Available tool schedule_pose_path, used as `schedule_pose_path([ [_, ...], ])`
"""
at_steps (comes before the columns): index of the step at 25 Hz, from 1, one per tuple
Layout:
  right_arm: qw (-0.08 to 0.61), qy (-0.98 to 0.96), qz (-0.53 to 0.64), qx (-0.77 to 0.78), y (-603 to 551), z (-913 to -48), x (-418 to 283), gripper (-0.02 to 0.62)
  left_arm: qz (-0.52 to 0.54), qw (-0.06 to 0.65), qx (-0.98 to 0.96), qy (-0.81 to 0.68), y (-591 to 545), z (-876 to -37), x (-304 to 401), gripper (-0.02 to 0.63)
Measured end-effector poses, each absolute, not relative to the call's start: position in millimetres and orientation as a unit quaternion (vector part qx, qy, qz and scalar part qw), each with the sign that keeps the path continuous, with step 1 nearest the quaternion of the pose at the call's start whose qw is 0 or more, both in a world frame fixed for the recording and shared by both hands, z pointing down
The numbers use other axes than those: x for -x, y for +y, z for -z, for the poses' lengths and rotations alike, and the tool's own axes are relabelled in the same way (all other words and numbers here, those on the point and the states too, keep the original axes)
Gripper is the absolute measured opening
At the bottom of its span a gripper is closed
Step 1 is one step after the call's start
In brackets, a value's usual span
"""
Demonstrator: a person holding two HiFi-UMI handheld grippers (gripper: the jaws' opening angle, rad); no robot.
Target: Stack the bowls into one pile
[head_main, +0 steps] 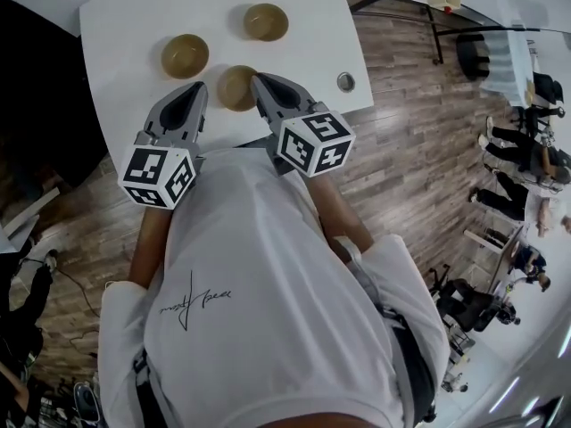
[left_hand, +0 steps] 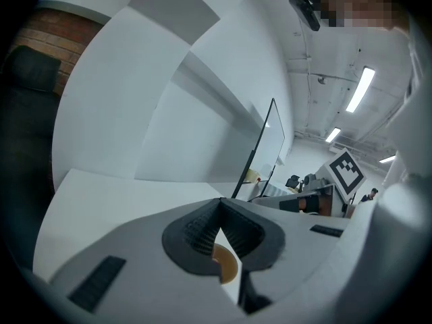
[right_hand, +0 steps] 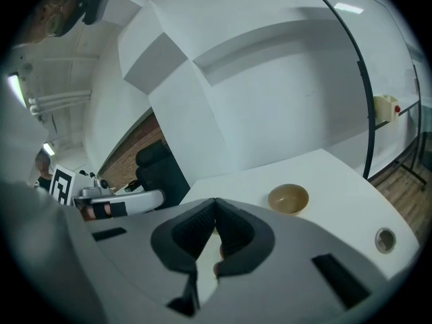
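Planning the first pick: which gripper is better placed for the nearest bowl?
Right, probably: the right gripper appears to reach the rim of the nearest bowl; the left gripper stands just clear. Both jaws are shut.

A person's forearms [head_main: 150, 239] reach forward side by side, each carrying a grey gripper with a marker cube, the left gripper [head_main: 196, 89] and right gripper [head_main: 258, 80] angled slightly downward, fingers [left_hand: 192, 231] closed together on nothing.

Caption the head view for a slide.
Shut left gripper and right gripper flank the nearest bowl of three on a white table.
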State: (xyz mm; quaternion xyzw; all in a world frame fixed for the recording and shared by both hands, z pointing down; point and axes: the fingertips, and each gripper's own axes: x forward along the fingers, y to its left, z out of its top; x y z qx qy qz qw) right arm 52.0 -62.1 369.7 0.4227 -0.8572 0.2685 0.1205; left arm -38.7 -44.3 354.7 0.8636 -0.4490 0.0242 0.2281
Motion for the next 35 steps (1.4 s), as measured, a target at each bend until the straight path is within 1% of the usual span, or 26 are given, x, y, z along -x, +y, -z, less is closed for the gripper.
schedule_pose_path([
  [5,0.145,-0.847,-0.278,-0.429,-73.7,-384.6,-65.7,0.009,-0.031,0.236,-0.858,-0.455,-50.1,-356.8,41.9,0.006],
  [13,0.161,-0.823,-0.311,-0.447,-88.3,-419.9,-93.1,0.011,-0.036,0.251,-0.847,-0.467,-63.7,-365.5,49.5,0.006],
  [25,0.161,-0.791,-0.354,-0.472,-124.3,-452.9,-120.9,0.011,-0.050,0.262,-0.839,-0.474,-64.1,-374.1,50.0,0.006],
  [35,0.132,-0.759,-0.421,-0.478,-141.4,-473.2,-130.5,0.025,-0.053,0.275,-0.835,-0.473,-69.3,-381.5,48.9,0.006],
])
